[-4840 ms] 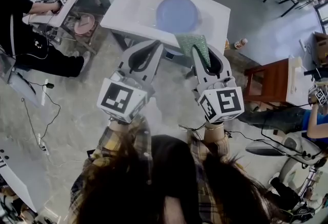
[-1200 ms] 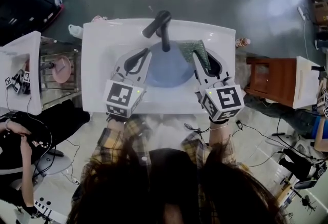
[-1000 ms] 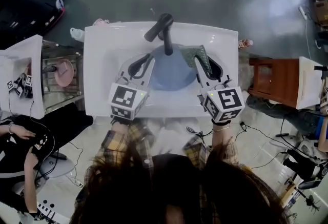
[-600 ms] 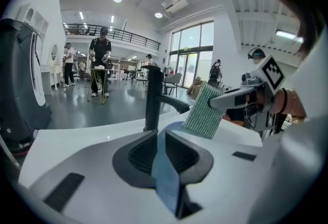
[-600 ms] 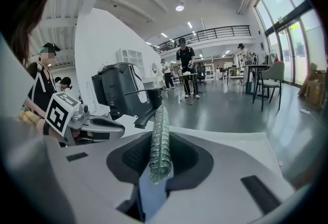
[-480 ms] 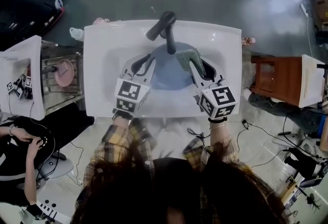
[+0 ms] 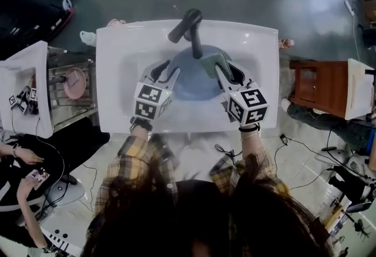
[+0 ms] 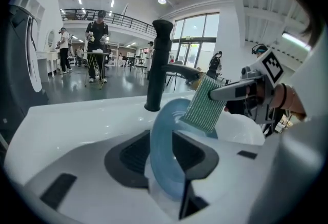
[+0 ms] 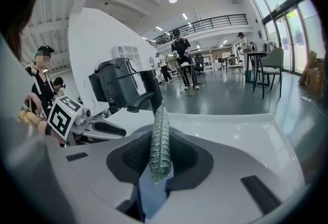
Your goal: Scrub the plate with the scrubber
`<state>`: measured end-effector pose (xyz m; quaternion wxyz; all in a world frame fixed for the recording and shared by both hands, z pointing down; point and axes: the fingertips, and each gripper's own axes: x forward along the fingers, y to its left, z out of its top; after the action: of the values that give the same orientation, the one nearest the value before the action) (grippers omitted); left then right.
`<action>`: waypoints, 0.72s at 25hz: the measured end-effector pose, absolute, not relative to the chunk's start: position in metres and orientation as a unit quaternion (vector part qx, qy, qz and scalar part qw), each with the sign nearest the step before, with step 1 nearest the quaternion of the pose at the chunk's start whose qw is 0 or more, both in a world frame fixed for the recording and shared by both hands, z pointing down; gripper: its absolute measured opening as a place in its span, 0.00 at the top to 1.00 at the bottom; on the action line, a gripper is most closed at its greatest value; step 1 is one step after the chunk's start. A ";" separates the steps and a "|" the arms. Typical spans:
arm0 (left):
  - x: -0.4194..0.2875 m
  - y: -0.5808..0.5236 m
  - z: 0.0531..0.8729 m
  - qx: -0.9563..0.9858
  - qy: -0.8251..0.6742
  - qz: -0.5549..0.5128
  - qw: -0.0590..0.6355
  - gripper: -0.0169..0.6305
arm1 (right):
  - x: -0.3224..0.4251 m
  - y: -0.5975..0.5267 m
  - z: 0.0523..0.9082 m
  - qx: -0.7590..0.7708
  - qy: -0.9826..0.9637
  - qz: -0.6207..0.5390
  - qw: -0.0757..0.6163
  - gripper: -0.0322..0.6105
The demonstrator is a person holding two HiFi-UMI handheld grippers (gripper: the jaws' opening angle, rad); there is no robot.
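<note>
A blue plate (image 7: 197, 78) stands tilted in the white sink's basin (image 7: 120, 82), under the black faucet (image 7: 189, 29). My left gripper (image 7: 163, 69) is at the plate's left rim. In the left gripper view that rim (image 8: 164, 166) stands on edge between the jaws, which have just been opening and now stand apart from it. My right gripper (image 7: 222, 70) is shut on a green scrubber (image 7: 214, 63), seen edge-on between its jaws (image 9: 160, 141). The scrubber (image 8: 205, 105) hangs against the plate's upper right face.
The faucet's spout (image 8: 177, 70) reaches over the plate. A brown wooden cabinet (image 7: 314, 88) stands right of the sink, and a small bottle (image 7: 286, 44) lies on the floor. At the left is another sink (image 7: 23, 91) with a pink plate (image 7: 73, 84). People stand in the hall beyond.
Both grippers have sunk into the basin with the plate and the scrubber. The scrubber now rests against the plate.
</note>
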<state>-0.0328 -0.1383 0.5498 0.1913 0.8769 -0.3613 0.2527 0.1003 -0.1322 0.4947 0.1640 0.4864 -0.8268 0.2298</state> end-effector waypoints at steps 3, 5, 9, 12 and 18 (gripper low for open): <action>-0.039 -0.140 0.563 0.870 -0.365 0.264 0.199 0.79 | 0.099 -0.133 0.502 0.482 -0.828 0.231 0.170 0.80; -0.040 -0.140 0.570 0.868 -0.362 0.269 0.208 0.79 | 0.099 -0.134 0.506 0.479 -0.829 0.230 0.176 0.80; -0.040 -0.143 0.578 0.868 -0.352 0.273 0.218 0.79 | 0.099 -0.138 0.514 0.475 -0.829 0.230 0.185 0.80; -0.036 -0.140 0.582 0.870 -0.338 0.276 0.229 0.79 | 0.099 -0.139 0.522 0.474 -0.827 0.230 0.198 0.80; -0.033 -0.139 0.590 0.868 -0.332 0.285 0.234 0.79 | 0.103 -0.144 0.537 0.481 -0.816 0.218 0.236 0.80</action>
<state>-0.0335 -0.1389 0.5901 0.2340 0.8681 -0.3322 0.2850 0.1027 -0.1440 0.5370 0.2364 0.4807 -0.8159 0.2178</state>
